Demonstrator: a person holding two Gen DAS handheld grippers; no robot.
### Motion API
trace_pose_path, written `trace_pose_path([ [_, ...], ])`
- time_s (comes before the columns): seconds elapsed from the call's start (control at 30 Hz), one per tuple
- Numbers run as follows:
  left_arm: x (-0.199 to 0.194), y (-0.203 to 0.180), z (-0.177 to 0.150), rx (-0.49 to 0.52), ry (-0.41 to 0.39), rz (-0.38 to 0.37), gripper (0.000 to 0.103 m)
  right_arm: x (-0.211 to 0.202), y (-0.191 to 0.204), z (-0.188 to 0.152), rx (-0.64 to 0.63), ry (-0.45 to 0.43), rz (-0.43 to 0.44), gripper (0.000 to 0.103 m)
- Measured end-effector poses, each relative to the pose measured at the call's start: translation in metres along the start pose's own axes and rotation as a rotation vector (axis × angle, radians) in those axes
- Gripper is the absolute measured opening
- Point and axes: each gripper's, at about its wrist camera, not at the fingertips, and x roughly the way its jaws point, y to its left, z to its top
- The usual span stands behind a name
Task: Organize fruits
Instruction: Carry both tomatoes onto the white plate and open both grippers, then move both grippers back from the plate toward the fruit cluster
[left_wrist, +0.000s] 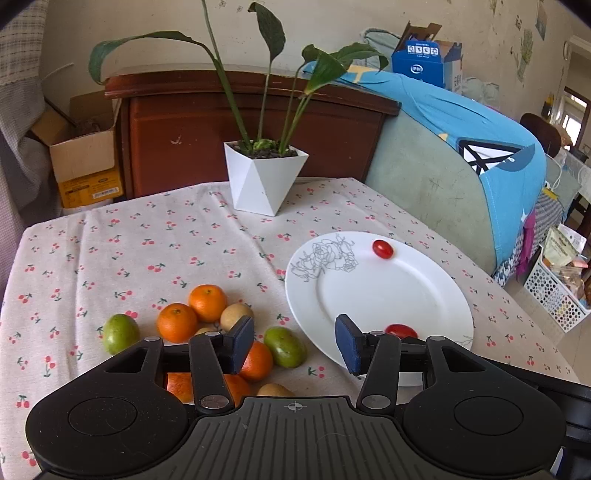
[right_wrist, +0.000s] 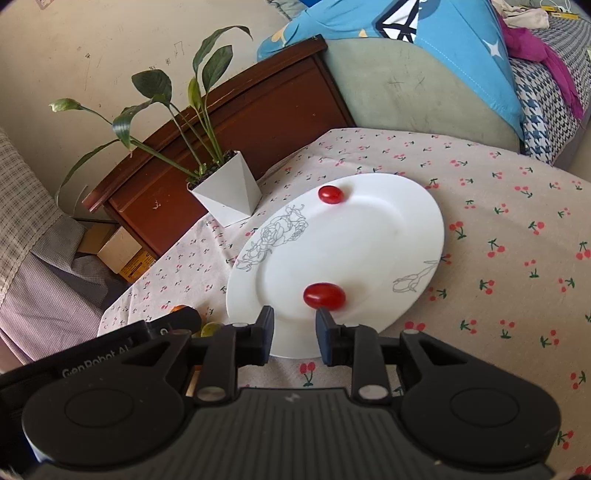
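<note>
A white plate (left_wrist: 406, 295) with a grey flower drawing lies on the cherry-print tablecloth (left_wrist: 129, 251). Two red cherry tomatoes lie on it: one at the far rim (left_wrist: 382, 249) (right_wrist: 330, 194), one at the near side (left_wrist: 400, 330) (right_wrist: 324, 295). Left of the plate is a pile of oranges (left_wrist: 207, 302), green fruits (left_wrist: 285, 346) and brownish fruits (left_wrist: 236, 316). My left gripper (left_wrist: 294, 343) is open and empty above the gap between pile and plate. My right gripper (right_wrist: 294, 334) is open and empty over the plate's (right_wrist: 369, 236) near rim, just short of the near tomato.
A white pot with a leafy plant (left_wrist: 262, 177) (right_wrist: 227, 192) stands at the table's far edge. Behind it is a brown wooden cabinet (left_wrist: 240, 122). An armchair with a blue cloth (left_wrist: 461, 147) stands right of the table. A white basket (left_wrist: 554, 291) sits on the floor.
</note>
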Motion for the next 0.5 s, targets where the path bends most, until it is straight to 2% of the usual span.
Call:
trace_pose_path([
  [0.5, -0.033, 0.045, -0.012, -0.063, 0.01, 0.106, 0.051, 0.003, 0.027, -0.016, -0.091, 0.072, 0.089, 0.028],
])
